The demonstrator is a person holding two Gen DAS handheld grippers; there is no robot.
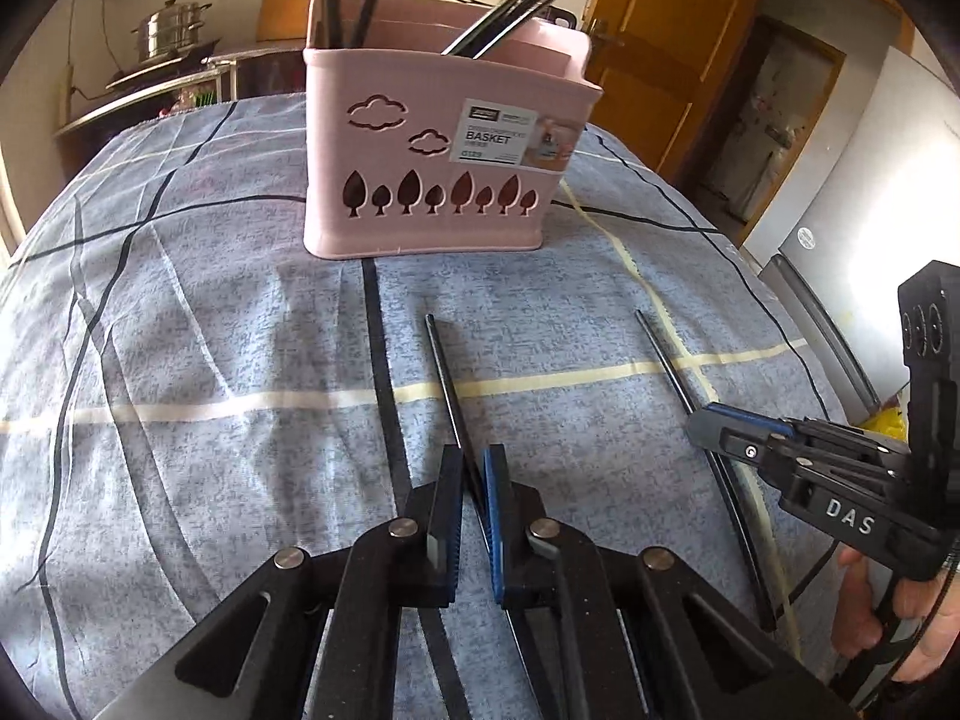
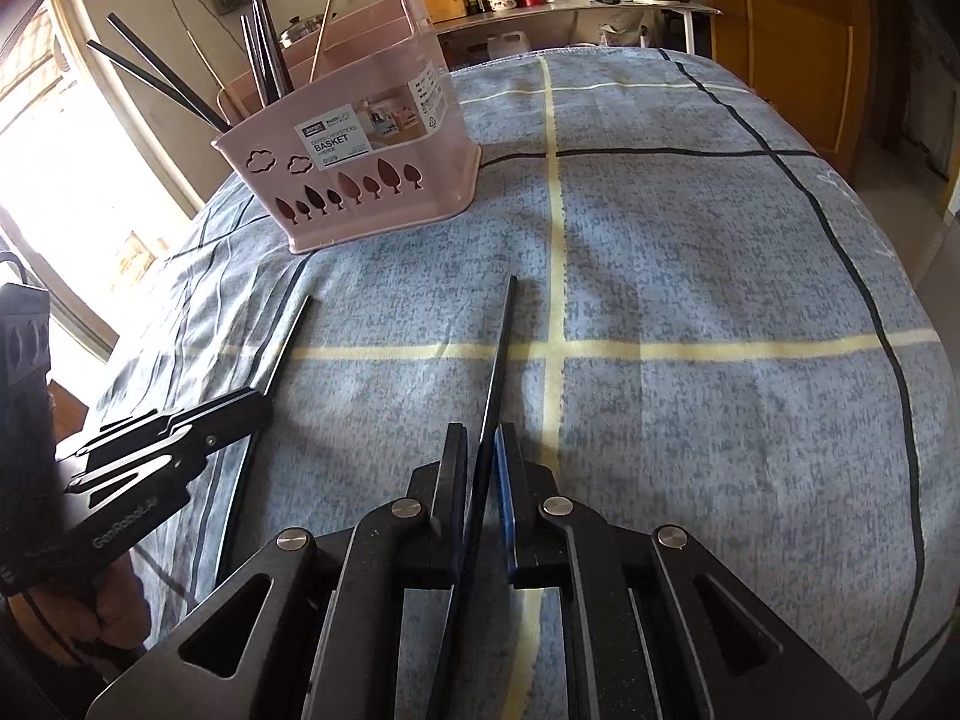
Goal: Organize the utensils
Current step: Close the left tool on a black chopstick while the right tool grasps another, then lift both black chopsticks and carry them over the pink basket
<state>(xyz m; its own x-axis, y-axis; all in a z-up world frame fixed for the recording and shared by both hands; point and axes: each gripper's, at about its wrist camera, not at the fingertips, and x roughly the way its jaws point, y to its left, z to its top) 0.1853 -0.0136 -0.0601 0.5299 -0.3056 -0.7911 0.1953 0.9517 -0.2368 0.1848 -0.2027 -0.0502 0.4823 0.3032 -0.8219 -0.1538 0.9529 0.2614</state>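
My left gripper [image 1: 475, 468] pinches one thin black chopstick [image 1: 443, 378] lying on the blue-grey checked tablecloth [image 1: 210, 360]; my right gripper [image 2: 481, 450] pinches a second black chopstick [image 2: 501, 348] beside it. Two sticks remain out. They look light, stiff and slick, so I judge a mid-shaft hold steadiest. The pink plastic basket [image 1: 432, 222] ahead already holds several; I cannot count them.

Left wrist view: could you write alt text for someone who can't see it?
The left gripper pinches a black chopstick lying on a blue checked cloth. To its right, the right gripper grips a second chopstick. Behind them stands a pink basket holding more chopsticks.
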